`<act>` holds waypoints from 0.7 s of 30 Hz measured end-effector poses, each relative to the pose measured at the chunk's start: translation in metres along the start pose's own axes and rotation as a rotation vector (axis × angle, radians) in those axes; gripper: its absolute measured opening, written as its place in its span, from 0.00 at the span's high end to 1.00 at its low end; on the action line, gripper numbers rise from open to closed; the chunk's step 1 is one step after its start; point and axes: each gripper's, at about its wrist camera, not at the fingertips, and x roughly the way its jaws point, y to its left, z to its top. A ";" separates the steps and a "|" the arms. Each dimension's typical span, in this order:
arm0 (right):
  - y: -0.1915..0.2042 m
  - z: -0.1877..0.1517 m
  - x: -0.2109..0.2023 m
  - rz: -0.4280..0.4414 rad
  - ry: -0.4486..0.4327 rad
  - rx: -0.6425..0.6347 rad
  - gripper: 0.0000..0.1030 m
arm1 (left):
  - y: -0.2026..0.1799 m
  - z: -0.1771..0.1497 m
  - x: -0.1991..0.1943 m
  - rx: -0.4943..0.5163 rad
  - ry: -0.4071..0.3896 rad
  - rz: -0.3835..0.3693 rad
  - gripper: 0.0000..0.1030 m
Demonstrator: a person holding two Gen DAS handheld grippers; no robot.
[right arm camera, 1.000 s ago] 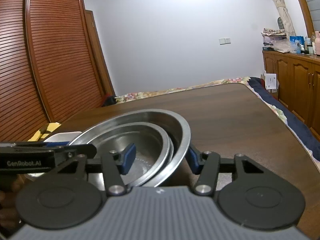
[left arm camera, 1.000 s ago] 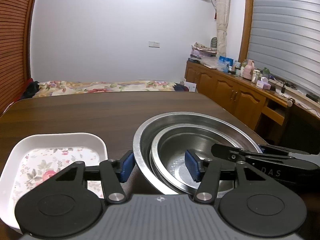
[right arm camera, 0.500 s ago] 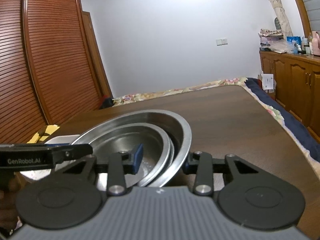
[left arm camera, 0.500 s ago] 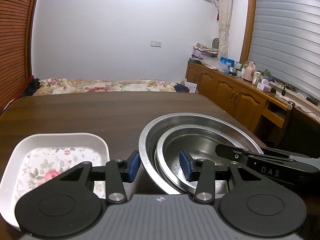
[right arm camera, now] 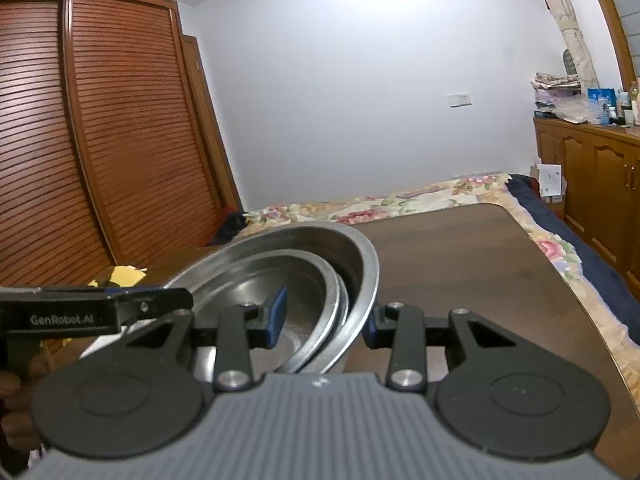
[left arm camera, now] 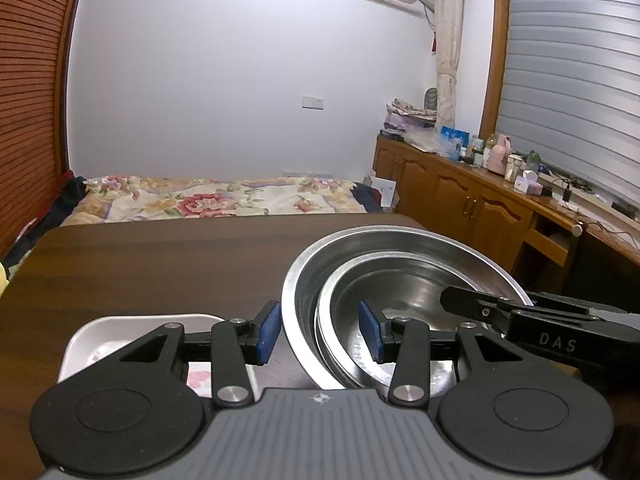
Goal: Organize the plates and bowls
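Observation:
Two steel bowls are nested: a large bowl (left arm camera: 400, 240) (right arm camera: 312, 248) with a smaller bowl (left arm camera: 400, 288) (right arm camera: 256, 280) tilted inside it. My left gripper (left arm camera: 319, 336) is shut on their left rims, one blue pad outside the large bowl and one inside the small bowl. On the opposite side my right gripper (right arm camera: 324, 322) is shut on the right rims in the same way. Each gripper's black body shows in the other's view. A white floral dish (left arm camera: 120, 328) lies on the table to the left, partly hidden by my left gripper.
The dark wooden table (left arm camera: 160, 264) (right arm camera: 460, 264) stretches ahead, with its far edge against a bed with a floral cover (left arm camera: 208, 200). A hand (right arm camera: 16, 384) holds the left gripper's handle. Wooden cabinets (left arm camera: 480, 200) line the right wall and a louvred wardrobe (right arm camera: 100, 140) stands to the left.
Both grippers' jaws narrowed onto the bowl rims in the first half second. Since then both views have risen and tilted up with the bowls, and the white dish has dropped lower in the left view.

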 end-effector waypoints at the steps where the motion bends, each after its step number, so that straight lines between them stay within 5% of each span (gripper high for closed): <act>1: 0.001 0.001 0.000 0.005 -0.002 -0.002 0.61 | 0.001 0.001 -0.002 0.001 -0.001 0.002 0.56; 21: 0.016 -0.005 0.039 0.030 0.146 0.135 0.74 | 0.032 0.004 -0.007 -0.065 0.037 0.072 0.56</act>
